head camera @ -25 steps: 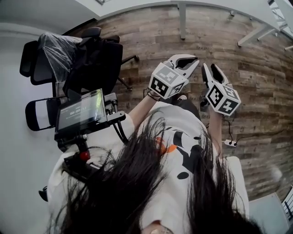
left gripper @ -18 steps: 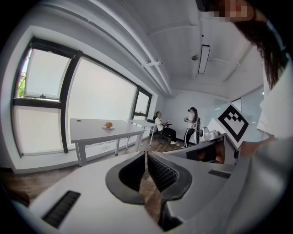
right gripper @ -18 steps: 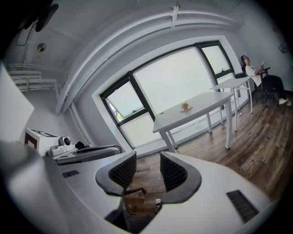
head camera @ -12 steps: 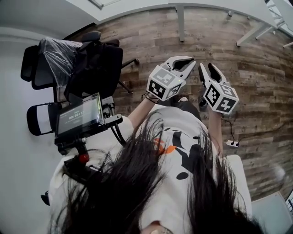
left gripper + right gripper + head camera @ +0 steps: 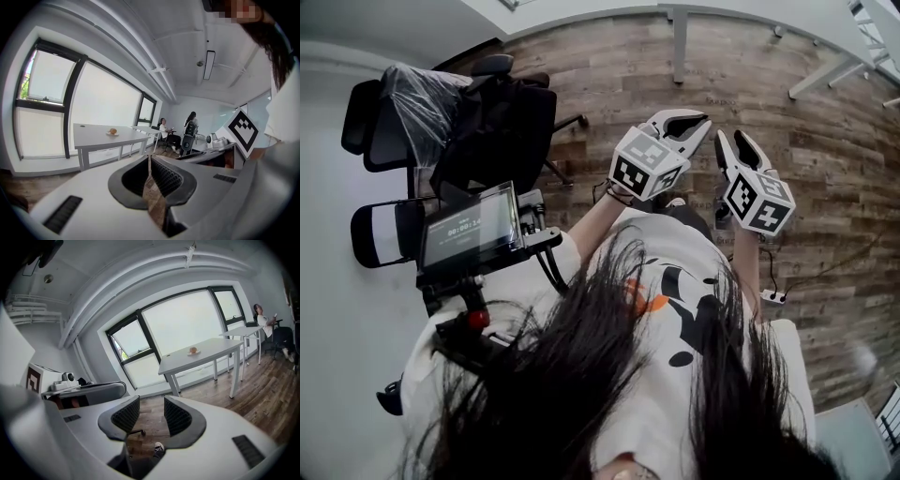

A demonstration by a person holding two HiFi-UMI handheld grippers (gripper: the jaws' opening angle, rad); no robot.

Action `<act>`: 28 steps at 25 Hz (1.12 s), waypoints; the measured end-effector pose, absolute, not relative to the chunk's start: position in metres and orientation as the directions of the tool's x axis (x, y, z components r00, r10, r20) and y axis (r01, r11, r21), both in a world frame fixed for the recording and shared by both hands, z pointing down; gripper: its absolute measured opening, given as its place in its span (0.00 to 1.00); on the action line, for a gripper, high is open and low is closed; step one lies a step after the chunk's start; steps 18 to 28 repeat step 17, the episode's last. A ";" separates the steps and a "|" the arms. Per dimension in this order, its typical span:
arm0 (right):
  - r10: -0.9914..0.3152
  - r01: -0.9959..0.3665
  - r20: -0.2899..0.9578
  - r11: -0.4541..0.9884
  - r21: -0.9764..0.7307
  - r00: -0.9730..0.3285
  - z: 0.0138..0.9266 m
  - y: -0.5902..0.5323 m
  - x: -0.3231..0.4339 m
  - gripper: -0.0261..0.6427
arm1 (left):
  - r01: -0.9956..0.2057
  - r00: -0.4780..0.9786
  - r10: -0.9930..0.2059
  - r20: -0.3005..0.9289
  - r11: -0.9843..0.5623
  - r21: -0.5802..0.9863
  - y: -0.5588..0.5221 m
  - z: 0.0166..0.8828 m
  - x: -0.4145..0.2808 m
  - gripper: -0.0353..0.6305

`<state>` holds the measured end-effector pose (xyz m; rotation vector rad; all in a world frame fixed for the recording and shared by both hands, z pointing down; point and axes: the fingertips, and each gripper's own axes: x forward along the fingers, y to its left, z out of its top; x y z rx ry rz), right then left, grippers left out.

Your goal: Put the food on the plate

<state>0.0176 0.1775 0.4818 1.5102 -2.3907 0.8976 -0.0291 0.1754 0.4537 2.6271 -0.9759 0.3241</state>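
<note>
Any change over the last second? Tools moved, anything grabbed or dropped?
No real change. The left tool and right tool stay raised side by side above the brown wood-plank floor, drifting only slightly with the camera's sway. Nothing was taken or let go; both are empty. The small round orange food item sits on the far long white table, untouched.

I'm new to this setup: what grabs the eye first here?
The left gripper and right gripper, each with a marker cube, are held up before the person's chest above the wood floor, tongs empty. Far off by the window, a white table carries a plate with food.
</note>
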 end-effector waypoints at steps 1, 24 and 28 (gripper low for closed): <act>-0.760 -0.867 0.447 0.307 -0.392 -0.471 0.482 0.177 0.017 0.29 | -0.664 0.740 -0.592 0.318 -0.716 0.214 0.175 0.454 -0.029 0.07; -0.752 -0.864 0.448 0.326 -0.383 -0.483 0.485 0.171 0.013 0.29 | -0.668 0.736 -0.597 0.319 -0.718 0.197 0.170 0.454 -0.032 0.07; -0.752 -0.864 0.448 0.326 -0.383 -0.483 0.485 0.171 0.013 0.29 | -0.668 0.736 -0.597 0.319 -0.718 0.197 0.170 0.454 -0.032 0.07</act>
